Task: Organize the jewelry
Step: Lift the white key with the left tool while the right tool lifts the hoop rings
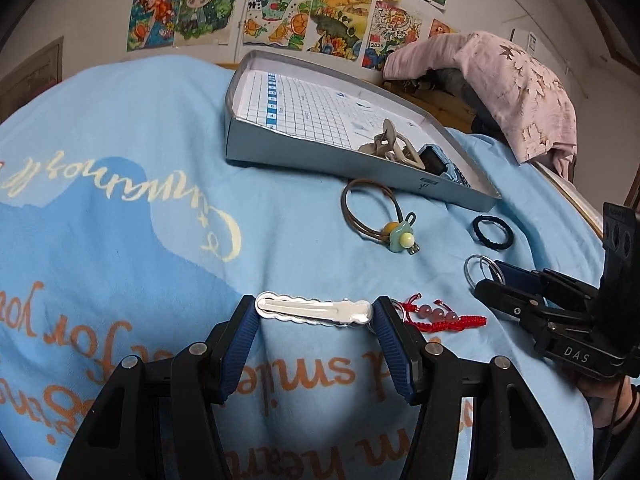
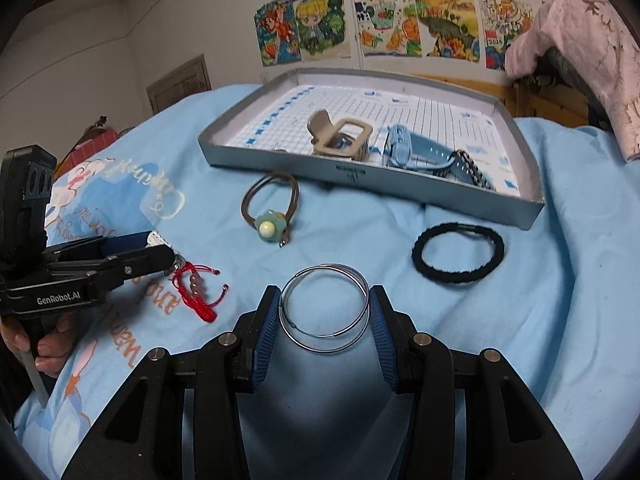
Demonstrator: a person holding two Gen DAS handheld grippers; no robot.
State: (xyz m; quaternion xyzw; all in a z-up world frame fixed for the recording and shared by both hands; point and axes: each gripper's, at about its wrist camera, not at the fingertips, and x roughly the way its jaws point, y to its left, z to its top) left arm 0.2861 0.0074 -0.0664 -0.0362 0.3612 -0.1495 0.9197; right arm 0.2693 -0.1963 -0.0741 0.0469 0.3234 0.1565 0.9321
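Observation:
My left gripper (image 1: 316,306) is shut on a silver hair clip (image 1: 314,311), which lies crosswise between the blue pads just over the blue blanket. My right gripper (image 2: 324,294) is shut on two thin silver hoops (image 2: 324,312), its pads touching both sides of them. Between the two grippers lies a red cord bracelet (image 1: 440,316) (image 2: 196,288) with pink beads. Further back rest a brown hair tie (image 1: 376,216) (image 2: 272,208) with a flower bead and a black hair tie (image 1: 491,232) (image 2: 458,254). The grey tray (image 1: 280,148) (image 2: 360,178) holds a beige claw clip (image 2: 340,140) and a blue strap (image 2: 420,152).
A light blue blanket (image 1: 120,240) with lettering covers the bed. A pink cloth (image 1: 520,88) is draped over something at the back right. Drawings (image 1: 280,12) hang on the wall behind. A hand (image 2: 44,352) grips the left gripper's handle.

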